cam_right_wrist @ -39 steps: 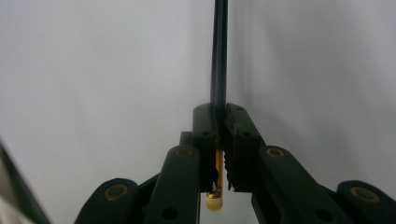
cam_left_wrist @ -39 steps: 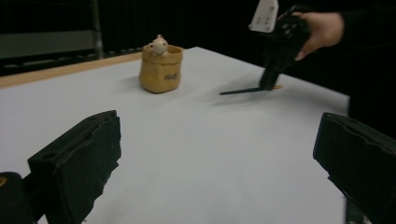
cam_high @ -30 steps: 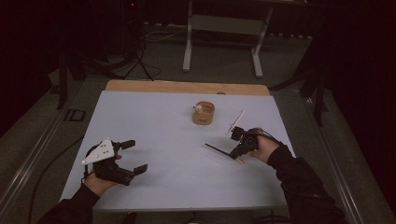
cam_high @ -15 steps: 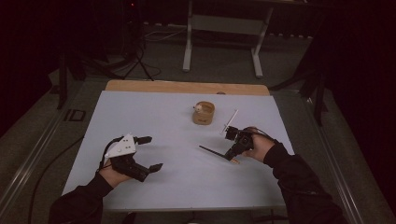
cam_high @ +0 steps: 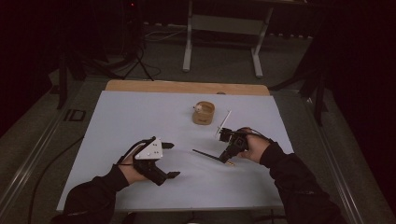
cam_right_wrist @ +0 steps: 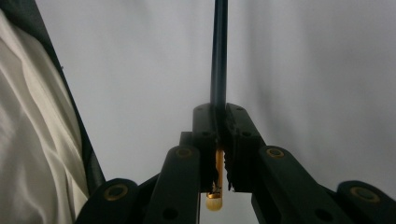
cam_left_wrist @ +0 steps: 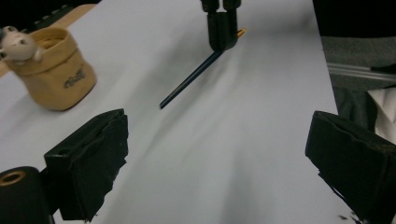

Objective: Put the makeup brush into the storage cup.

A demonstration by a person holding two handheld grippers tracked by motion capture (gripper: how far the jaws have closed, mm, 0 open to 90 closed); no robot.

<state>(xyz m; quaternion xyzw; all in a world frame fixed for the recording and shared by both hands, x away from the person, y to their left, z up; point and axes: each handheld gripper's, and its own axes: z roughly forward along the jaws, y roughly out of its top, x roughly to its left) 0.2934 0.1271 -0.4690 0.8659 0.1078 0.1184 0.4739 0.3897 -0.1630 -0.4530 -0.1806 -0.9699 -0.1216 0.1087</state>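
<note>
two grippers, one pencil and one pouch on a pale sheet-covered table [cam_high: 140, 116], listed largest first with the hazard attached to each. table: smooth covering, faintly wrinkled near the pencil tip, so a dropped pencil would likely roll or skid. left gripper [cam_high: 170, 160]: nothing between its jaws, which stand wide apart and have just been closing a little; it sits on the person's left side, well apart from the pencil, and if it reaches across with the jaws this wide it could knock the free end instead of taking it. right gripper [cam_high: 228, 157]: jaws clamped tight on the pencil close to its eraser end; the hold is far off the middle, so the long free end acts as a lever and may pivot or slip in the pads. tan fabric pouch [cam_high: 204, 113]: upright, open-topped, with a small white figure at its rim, beyond the pencil and apart from it; soft walls could fold or tip if the tip catches the rim. dark pencil [cam_high: 208, 156]: held low over the table, pointing toward the left gripper; a nudge there is the likeliest cause of a drop.
</note>
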